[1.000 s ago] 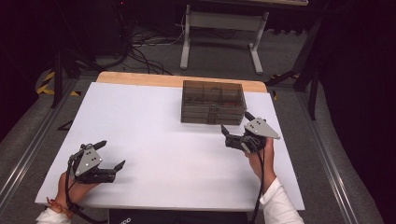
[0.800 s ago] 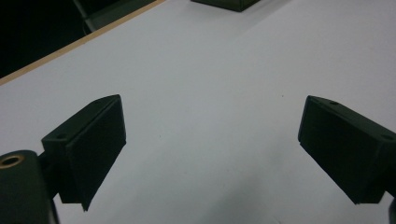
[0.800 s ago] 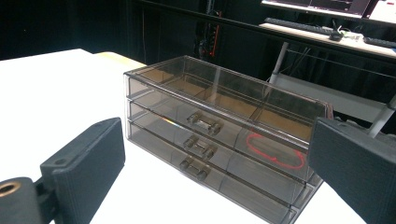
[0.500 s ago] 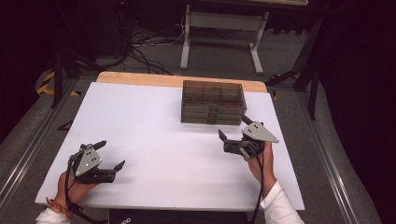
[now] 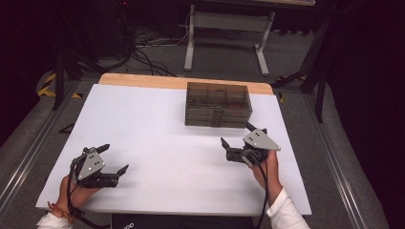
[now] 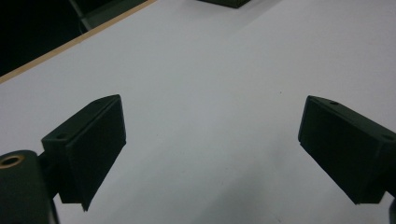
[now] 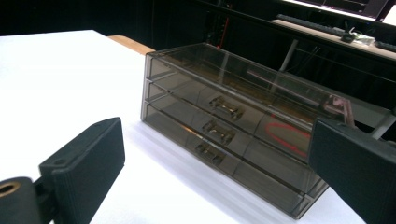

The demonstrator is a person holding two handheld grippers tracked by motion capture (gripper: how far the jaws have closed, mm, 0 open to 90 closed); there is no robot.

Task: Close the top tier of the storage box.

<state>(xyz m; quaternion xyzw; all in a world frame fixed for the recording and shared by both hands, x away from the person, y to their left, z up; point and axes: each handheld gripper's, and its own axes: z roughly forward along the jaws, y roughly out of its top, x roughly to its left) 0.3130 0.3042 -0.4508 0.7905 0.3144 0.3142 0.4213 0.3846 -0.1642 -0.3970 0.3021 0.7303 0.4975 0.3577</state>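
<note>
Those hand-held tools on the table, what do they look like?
Each tool, left and right, is black with two flat, blocky jaws, a grey three-cornered plate on top and a trailing black cable. The person wears white sleeves and a reddish beaded bracelet.

Overall light: dim room, dark surround; white tabletop (image 5: 157,129) is the brightest area.
Source: overhead, even across the sheet.
Shadows: soft, short, beneath the smoked drawer box (image 7: 224,121).
Glare: faint sheen on the box top.
Focus: black tongs blurred in both gripper views.
Grain: mild noise in dark areas.
</note>
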